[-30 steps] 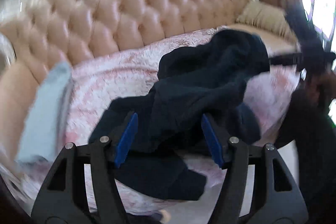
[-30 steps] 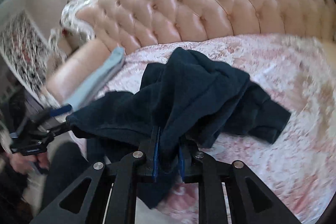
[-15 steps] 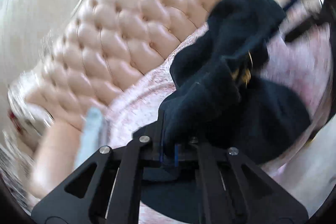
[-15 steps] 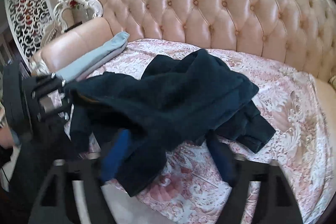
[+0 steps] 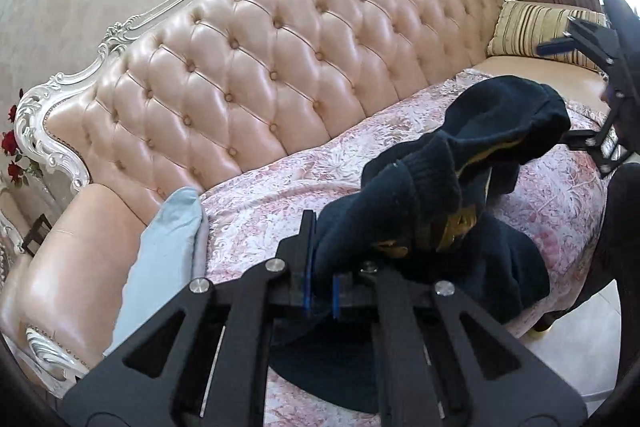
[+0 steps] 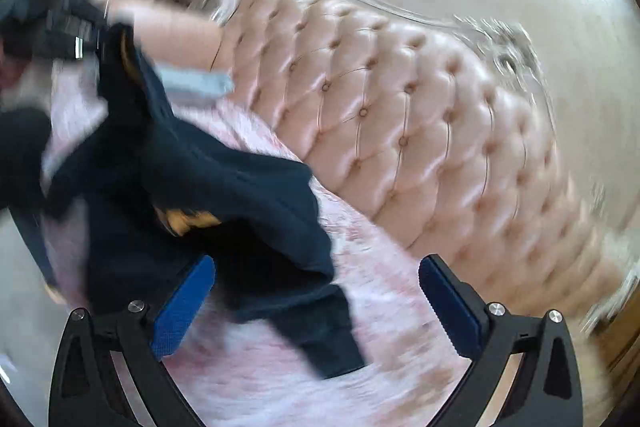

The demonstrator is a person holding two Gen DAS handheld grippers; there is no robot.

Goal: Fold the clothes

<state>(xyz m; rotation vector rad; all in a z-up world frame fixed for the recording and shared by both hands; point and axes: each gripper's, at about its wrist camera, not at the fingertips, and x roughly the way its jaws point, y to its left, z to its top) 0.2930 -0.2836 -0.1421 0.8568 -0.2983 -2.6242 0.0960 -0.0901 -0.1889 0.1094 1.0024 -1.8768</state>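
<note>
A dark navy sweatshirt (image 5: 432,195) with a yellow print lies crumpled on the pink patterned sofa cover (image 5: 280,187). My left gripper (image 5: 320,291) is shut on its near edge and lifts it. In the blurred right wrist view the sweatshirt (image 6: 224,187) drapes from upper left, where the left gripper (image 6: 76,35) holds it. My right gripper (image 6: 316,299) is open and empty, its blue pads (image 6: 452,303) wide apart above the cover. It also shows in the left wrist view (image 5: 592,67) at the right edge.
A tufted pink leather sofa back (image 5: 280,67) runs behind. A folded light blue garment (image 5: 160,259) lies against the left armrest (image 5: 68,267). A striped cushion (image 5: 532,27) sits at the far right. Tiled floor (image 5: 580,347) lies below the seat's front edge.
My left gripper closed on the sweatshirt's edge and lifted it. My right gripper let go of the sweatshirt, opened wide and swung away to the right.
</note>
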